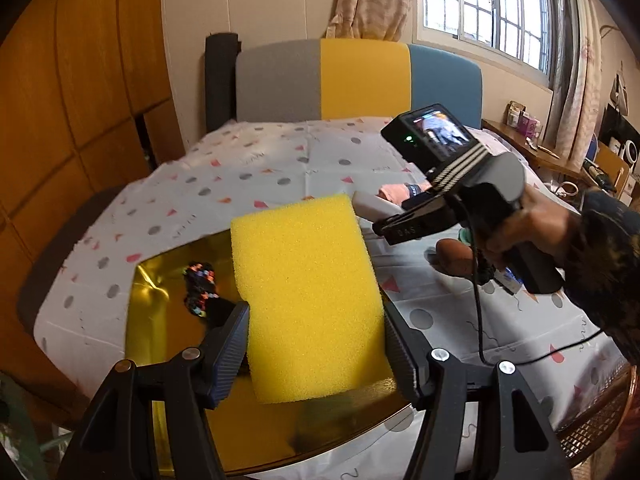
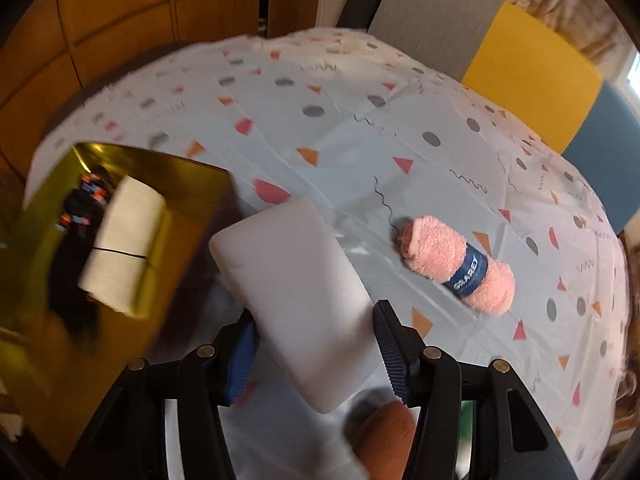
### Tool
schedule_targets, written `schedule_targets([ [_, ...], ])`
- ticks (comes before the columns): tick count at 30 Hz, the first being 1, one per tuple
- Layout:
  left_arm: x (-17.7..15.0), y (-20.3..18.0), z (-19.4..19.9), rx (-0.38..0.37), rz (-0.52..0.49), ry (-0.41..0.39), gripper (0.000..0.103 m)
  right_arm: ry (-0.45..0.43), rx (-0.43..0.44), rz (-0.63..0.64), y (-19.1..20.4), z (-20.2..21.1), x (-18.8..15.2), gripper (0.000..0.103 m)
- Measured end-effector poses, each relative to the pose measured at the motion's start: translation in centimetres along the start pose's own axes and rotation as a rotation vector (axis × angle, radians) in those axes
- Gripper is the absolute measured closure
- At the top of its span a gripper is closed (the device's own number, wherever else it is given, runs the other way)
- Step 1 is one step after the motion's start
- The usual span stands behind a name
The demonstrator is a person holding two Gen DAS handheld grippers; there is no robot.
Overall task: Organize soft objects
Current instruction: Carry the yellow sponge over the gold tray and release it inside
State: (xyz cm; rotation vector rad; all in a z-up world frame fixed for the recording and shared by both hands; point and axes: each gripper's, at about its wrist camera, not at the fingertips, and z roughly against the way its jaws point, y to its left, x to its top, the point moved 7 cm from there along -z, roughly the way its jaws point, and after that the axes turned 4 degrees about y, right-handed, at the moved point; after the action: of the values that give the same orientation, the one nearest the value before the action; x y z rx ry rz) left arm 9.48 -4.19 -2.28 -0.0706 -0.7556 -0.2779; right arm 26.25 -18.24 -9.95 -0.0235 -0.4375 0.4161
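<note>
The left gripper pinched a yellow sponge between both pads, its long axis running up the frame, hanging over the gold tray at lower left. The right gripper clamped a white sponge, with the tray to the left of it in its view. The left one seemed nearer the tray. A pink rolled towel lay on the tablecloth, right of centre.
</note>
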Motion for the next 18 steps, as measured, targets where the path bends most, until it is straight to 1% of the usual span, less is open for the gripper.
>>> schedule_targets([
  [4,-0.2,0.5,1.0,0.016,-0.002,-0.017,0.038,-0.002,0.056,-0.045,1.7,1.6,-2.0,0.046],
  [6,-0.4,0.7,1.4,0.022,0.000,-0.021,0.038,0.002,0.045,-0.059,2.3,1.7,-3.2,0.046],
  [9,-0.7,1.2,2.1,0.043,-0.002,-0.036,0.038,0.011,0.042,-0.099,2.8,2.0,-6.2,0.046],
  [11,-0.9,1.4,2.6,0.052,-0.001,-0.041,0.038,0.024,0.035,-0.137,2.5,2.0,-8.3,0.046],
  [13,-1.1,1.7,3.0,0.065,-0.001,-0.050,0.038,0.031,0.033,-0.160,2.2,1.9,-9.6,0.046],
  [18,-1.5,2.1,3.8,0.080,0.000,-0.062,0.038,0.048,-0.012,-0.186,1.8,1.9,-13.1,0.046],
])
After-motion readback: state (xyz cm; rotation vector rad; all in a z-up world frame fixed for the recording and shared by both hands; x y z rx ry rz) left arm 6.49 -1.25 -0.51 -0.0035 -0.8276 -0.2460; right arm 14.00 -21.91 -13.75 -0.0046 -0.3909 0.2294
